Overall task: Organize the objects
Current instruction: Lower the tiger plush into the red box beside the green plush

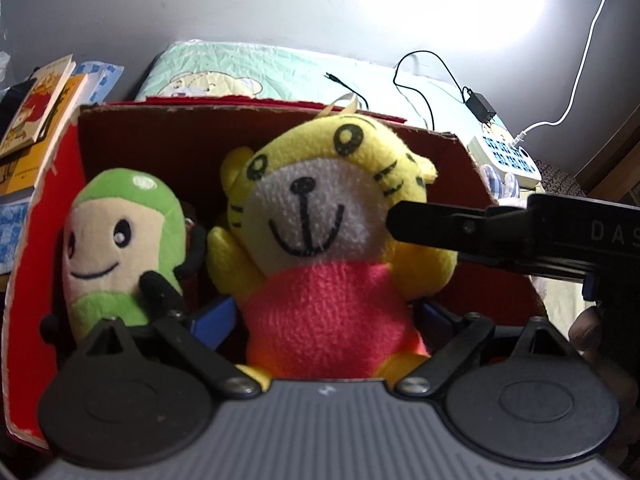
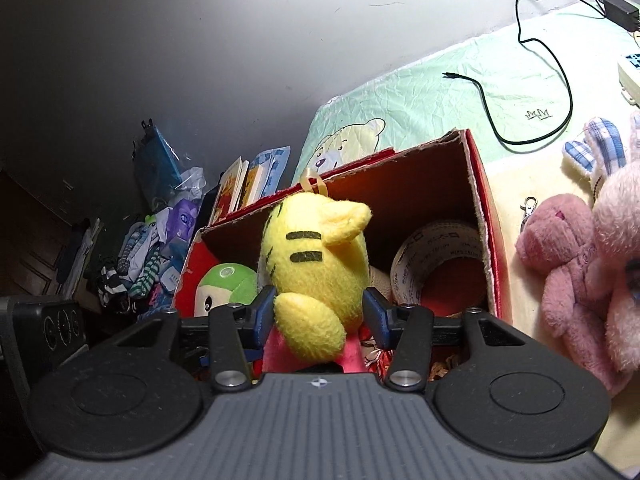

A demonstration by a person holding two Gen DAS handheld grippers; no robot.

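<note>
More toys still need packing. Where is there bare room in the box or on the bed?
Box: crowded; yellow tiger plush, green plush and tape roll fill the red cardboard box. Bare patch: green bedsheet between box and black cable. Pink plush toys crowd its right.

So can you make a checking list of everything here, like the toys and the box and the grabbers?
Surface: pale bed cover with a bear print.
Job's things: red cardboard box holds a green plush, a tape roll and the yellow tiger plush; pink plush toys lie outside on the bed.
Clutter: books beside the box; clothes pile.
Grippers: left gripper and right gripper each straddle the tiger; real clamping unclear.
Cables: black cable with adapter, white cable, power strip.
Surroundings: plain wall.
</note>
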